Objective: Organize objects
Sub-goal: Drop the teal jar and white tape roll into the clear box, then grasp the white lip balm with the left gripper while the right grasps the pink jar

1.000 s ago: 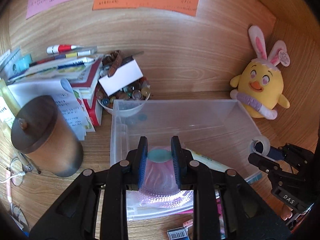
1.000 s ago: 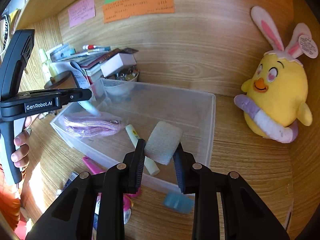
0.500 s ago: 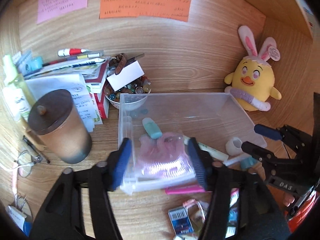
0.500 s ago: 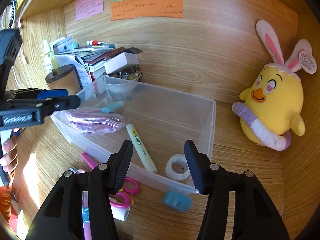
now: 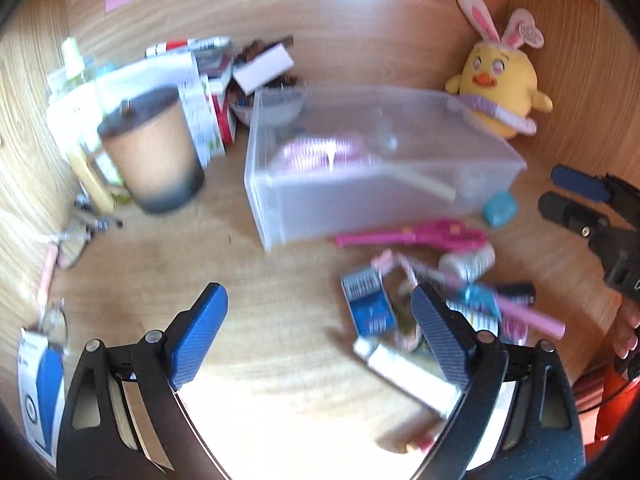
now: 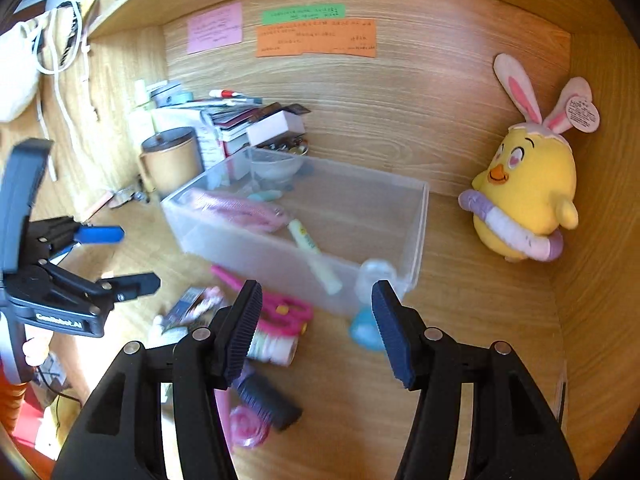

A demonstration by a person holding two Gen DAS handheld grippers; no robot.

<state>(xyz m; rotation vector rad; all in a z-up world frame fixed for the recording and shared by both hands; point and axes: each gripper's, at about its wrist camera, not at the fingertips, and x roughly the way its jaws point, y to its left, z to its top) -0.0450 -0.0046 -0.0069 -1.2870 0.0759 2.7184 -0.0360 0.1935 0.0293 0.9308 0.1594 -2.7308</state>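
Sitting at the middle of both views, the clear plastic bin [image 6: 416,236] holds a pink mesh pouch [image 6: 236,208], a pale yellow tube [image 6: 314,256], a small mint-green piece [image 6: 266,196] and a roll of clear tape [image 6: 374,274] in its near right corner. Just in front of the bin, on the wooden desk [image 6: 460,360], lie pink scissors [image 6: 276,306], a turquoise sharpener [image 6: 364,334], a striped roll [image 6: 272,350], a dark comb [image 6: 268,402] and a blurred heap of small packets whose print cannot be read.

The left gripper [image 5: 320,334] has just been opening; its blue pads stand wide apart over bare desk, nothing between them. In the right wrist view its body shows white lettering at the left edge, too blurred to read surely. The right gripper [image 6: 316,324] has also just been opening, jaws apart and empty, low in the frame before the bin.

To the upper left stand a brown lidded mug [image 6: 172,160], stacked books [image 6: 236,124] and a bowl of beads [image 6: 280,156]. At the right sits a yellow plush chick [image 6: 528,196] with rabbit ears and a paper tag. Pink, green and orange notes [image 6: 316,38] hang on the back wall, their writing too small to read.
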